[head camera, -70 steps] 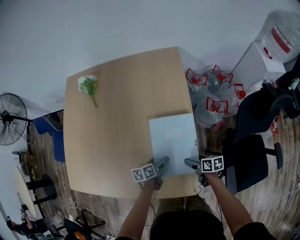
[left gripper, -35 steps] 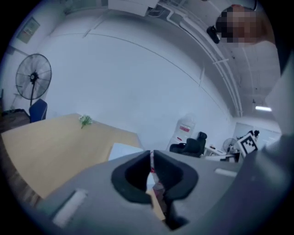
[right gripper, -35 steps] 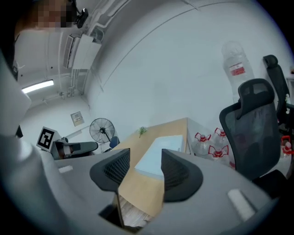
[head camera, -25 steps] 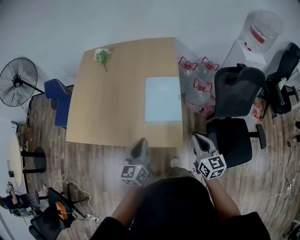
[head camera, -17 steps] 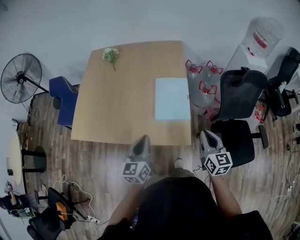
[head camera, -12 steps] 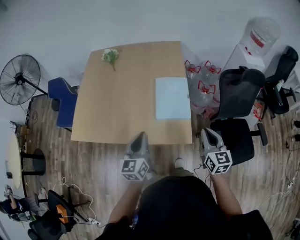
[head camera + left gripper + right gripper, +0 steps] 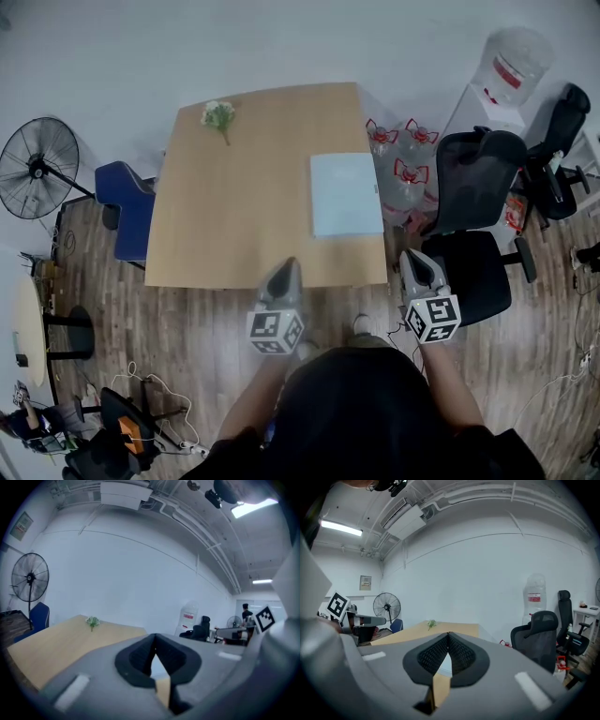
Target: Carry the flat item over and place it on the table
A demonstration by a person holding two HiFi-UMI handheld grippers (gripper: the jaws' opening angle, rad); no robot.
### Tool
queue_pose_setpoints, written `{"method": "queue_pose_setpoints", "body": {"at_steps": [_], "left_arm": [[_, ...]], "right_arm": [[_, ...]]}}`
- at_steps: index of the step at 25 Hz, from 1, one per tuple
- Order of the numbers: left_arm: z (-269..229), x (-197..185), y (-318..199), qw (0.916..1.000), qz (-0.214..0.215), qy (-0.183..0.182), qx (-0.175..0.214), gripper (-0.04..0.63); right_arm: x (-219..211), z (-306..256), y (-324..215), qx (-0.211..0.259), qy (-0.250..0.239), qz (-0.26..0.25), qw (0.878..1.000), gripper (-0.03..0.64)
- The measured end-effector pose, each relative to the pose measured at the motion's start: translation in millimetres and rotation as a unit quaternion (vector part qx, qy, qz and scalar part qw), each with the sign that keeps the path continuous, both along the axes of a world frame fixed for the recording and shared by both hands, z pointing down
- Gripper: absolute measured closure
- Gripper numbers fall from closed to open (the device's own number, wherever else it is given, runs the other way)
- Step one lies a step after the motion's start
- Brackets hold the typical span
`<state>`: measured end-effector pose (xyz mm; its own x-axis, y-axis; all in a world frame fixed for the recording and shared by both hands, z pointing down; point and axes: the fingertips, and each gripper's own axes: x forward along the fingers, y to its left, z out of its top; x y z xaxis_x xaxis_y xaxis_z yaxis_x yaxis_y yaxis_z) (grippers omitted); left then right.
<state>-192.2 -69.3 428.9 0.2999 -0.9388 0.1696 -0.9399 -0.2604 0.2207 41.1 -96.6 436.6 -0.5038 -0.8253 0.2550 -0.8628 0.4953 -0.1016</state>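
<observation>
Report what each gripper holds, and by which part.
Nothing. The left gripper and right gripper are both shut and empty, short of the table; the flat sheet lies on it, untouched.

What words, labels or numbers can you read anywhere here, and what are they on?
No text can be read as it stands.
Red label on the water bottle: too blurred to read.
Framed wall notice: too small to read.
Markers on the left gripper and right gripper: square patterns, no words.
</observation>
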Motion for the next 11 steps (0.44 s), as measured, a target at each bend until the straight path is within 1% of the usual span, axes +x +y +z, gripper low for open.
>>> {"method": "queue_pose_setpoints", "body": {"at_steps": [5,11], "left_arm": [[3.0,8.9,-5.4,0.9998,0.014,-0.010,-0.004,0.595],[5.1,13.5,-17.5,0.9999,0.006,-0.004,-0.008,0.595]], "right_arm": [[-1.3,0.1,-3.4,0.003,0.012,-0.014,1.000,0.617],[9.5,2.2,-15.3,0.004,0.005,-0.013,1.000,0.617]]}}
